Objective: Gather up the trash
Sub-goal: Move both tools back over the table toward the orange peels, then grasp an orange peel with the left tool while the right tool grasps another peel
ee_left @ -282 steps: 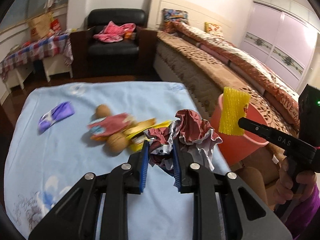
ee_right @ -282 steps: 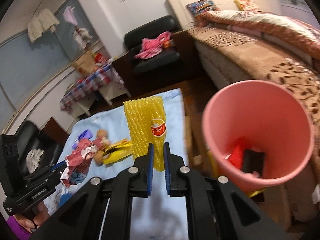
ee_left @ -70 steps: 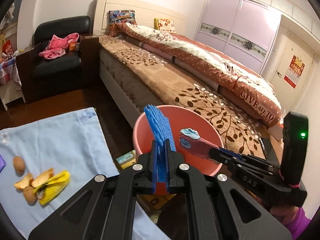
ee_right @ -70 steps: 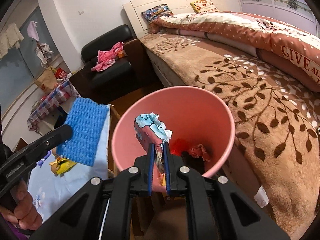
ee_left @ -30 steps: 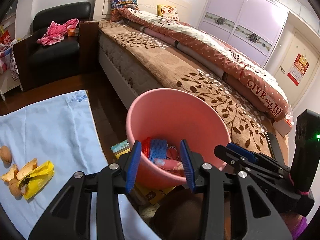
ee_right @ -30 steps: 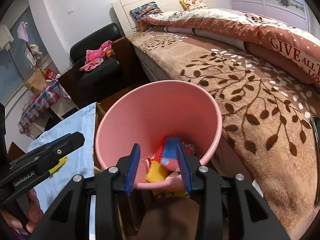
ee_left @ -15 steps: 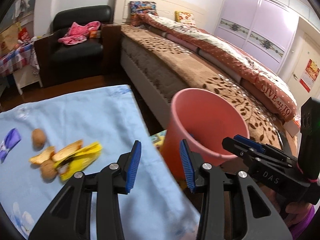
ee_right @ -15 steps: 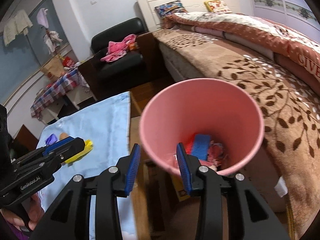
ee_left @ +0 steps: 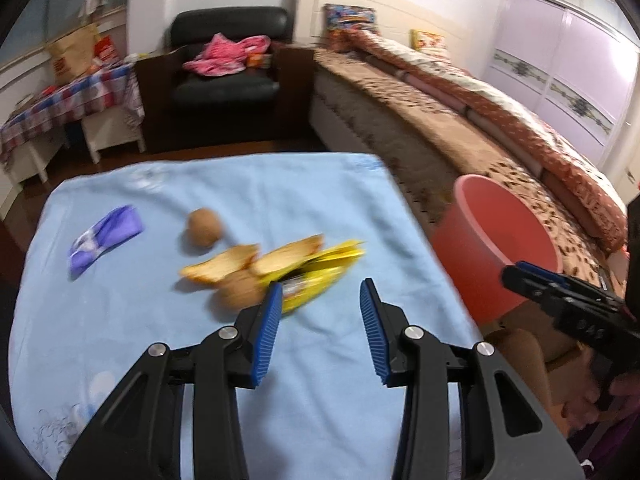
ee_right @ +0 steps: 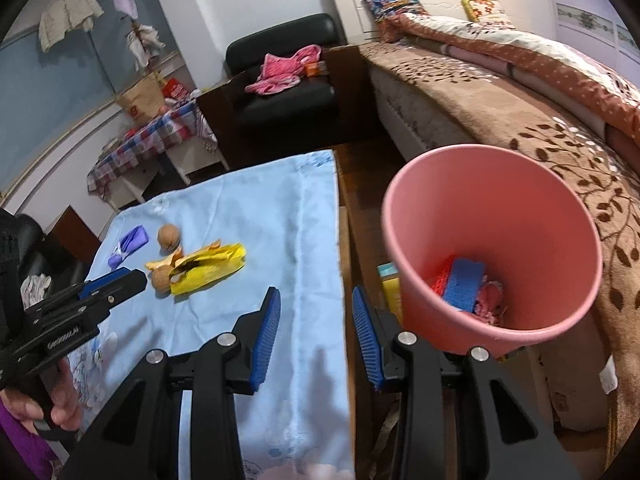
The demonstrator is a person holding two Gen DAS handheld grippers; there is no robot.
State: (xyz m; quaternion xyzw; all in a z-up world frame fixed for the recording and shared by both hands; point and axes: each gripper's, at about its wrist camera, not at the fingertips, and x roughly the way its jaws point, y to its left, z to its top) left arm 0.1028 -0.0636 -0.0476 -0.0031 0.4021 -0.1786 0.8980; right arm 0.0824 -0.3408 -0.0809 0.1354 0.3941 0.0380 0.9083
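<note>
- Left wrist view: the left gripper has its blue fingers spread wide and empty, above the blue-clothed desk.
- Just beyond the fingers lies a yellow wrapper, with peel strips and a nut touching it. A second nut sits a little farther off, and a purple wrapper lies well apart to the left.
- Right wrist view: the right gripper is also released and empty, over the desk's edge beside the pink bin.
- Trash already lies inside the bin, including a blue piece.
- Judged step: between loads, reaching for more trash. The next move likely calls for lowering the left fingers around the yellow wrapper and pinching it.
- Hard to make out: the left view is motion-blurred, so the wrapper's print and how the peels overlap are unclear. The bin's base is cut off, and most of its contents are hidden in a heap.
</note>
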